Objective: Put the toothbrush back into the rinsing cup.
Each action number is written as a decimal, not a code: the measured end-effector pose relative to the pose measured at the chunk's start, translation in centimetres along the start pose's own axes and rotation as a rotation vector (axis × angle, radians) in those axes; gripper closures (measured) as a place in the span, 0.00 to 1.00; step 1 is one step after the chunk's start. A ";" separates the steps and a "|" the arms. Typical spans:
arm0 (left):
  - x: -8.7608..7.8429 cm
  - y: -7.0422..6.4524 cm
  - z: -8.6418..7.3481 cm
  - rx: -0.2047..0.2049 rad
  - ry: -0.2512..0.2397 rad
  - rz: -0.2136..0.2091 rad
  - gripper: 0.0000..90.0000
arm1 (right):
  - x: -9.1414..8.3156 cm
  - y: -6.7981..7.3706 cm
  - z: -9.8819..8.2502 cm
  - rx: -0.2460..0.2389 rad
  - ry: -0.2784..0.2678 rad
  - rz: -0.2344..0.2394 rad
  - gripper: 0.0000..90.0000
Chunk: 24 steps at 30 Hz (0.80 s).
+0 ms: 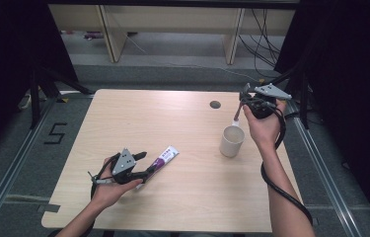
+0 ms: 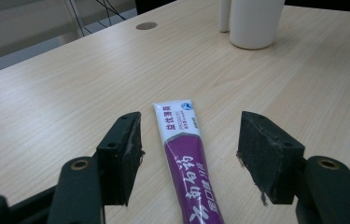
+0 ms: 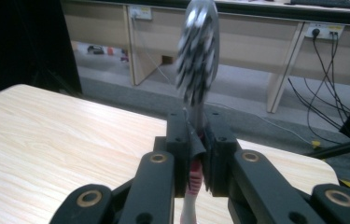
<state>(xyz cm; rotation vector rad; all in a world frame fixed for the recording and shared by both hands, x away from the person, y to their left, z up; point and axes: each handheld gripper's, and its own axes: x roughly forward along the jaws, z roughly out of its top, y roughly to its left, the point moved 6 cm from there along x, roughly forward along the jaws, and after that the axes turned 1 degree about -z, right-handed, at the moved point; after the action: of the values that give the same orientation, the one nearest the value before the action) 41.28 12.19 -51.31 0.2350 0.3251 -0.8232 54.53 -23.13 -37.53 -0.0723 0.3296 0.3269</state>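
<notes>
Soft, even light falls from overhead onto the pale wood-grain worktop (image 1: 182, 128), leaving faint, short shadows beside the white cylindrical cup (image 1: 232, 140) and no hard glare. Either side of the high view sinks into near-black. In the right gripper view the grey-and-white bristled toothbrush head (image 3: 198, 51) is blurred and smeared, while the black jaws below it stay fairly sharp. In the left gripper view the purple-and-white toothpaste tube (image 2: 186, 158) is crisp; the far background looks soft.
</notes>
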 end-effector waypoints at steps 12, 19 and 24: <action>-0.1 0.2 -0.1 0.003 0.010 0.003 0.44 | 1.6 -0.3 -1.6 -0.014 0.057 -0.016 0.92; 0.0 0.3 0.0 0.005 0.009 0.004 0.44 | 2.3 -0.3 -2.6 -0.032 0.090 -0.021 0.91; 0.0 0.2 -0.1 0.005 0.020 0.006 0.44 | 2.9 -0.6 -3.9 -0.045 0.136 -0.032 0.91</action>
<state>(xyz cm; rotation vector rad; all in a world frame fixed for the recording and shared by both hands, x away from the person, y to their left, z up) 41.41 12.39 -51.34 0.2487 0.3414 -0.8165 56.15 -23.25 -42.13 -0.1440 0.4550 0.2980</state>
